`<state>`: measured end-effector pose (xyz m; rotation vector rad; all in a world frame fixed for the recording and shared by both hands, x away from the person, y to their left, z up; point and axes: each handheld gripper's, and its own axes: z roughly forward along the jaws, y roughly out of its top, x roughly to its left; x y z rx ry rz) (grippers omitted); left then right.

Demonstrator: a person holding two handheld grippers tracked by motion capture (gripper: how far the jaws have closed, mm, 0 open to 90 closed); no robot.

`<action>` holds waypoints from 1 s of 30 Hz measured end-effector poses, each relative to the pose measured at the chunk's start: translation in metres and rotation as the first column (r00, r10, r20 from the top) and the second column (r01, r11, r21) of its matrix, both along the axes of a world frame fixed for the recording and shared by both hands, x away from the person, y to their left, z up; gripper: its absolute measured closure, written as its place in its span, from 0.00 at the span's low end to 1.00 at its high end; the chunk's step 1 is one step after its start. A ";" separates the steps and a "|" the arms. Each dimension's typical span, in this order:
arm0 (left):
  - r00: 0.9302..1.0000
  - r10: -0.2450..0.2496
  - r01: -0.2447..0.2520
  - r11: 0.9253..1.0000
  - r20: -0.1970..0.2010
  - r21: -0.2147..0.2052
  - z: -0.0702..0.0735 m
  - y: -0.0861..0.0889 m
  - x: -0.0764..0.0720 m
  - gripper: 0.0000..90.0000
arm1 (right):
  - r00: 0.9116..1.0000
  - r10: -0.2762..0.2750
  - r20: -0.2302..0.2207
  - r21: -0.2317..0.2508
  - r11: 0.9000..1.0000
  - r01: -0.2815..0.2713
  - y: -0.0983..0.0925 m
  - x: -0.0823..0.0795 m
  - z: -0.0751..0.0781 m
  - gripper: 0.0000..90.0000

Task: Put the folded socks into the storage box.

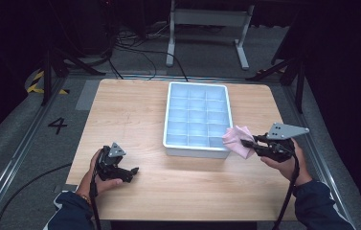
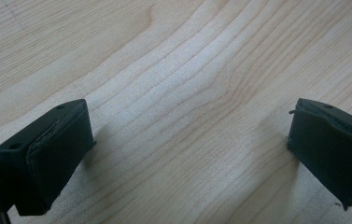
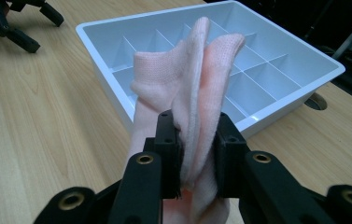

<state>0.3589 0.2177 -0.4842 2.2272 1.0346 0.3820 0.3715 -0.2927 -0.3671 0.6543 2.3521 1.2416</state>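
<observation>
right gripper clamps pink cloth beside white tray | left gripper wide, on bare table

The tray stands mid-table toward the far edge, its walls and dividers the one fixed obstacle. The table lies bare from its left edge to the tray, and along the near edge. The sock, pinched in the right gripper, hangs at the tray's near right corner.

One white divided tray, one pink sock, two tools, one wooden table.
</observation>
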 end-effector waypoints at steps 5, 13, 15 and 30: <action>1.000 0.000 0.000 1.000 -0.001 -0.002 0.000 0.000 0.000 0.00 | 1.000 0.003 -0.014 -0.028 1.000 -0.003 0.008 0.012 0.001 0.84; 1.000 -0.001 0.001 1.000 -0.003 -0.004 0.000 0.000 0.000 0.00 | 1.000 0.005 -0.030 -0.062 0.998 -0.006 0.018 0.033 0.001 0.84; 1.000 -0.001 0.001 1.000 -0.002 -0.004 0.000 0.000 0.000 0.00 | 0.999 0.008 -0.034 -0.075 0.997 -0.010 0.022 0.038 0.001 0.84; 1.000 -0.001 0.001 1.000 -0.002 -0.004 0.000 0.000 0.000 0.00 | 0.997 -0.019 -0.075 -0.197 0.980 0.004 0.041 0.084 -0.003 0.84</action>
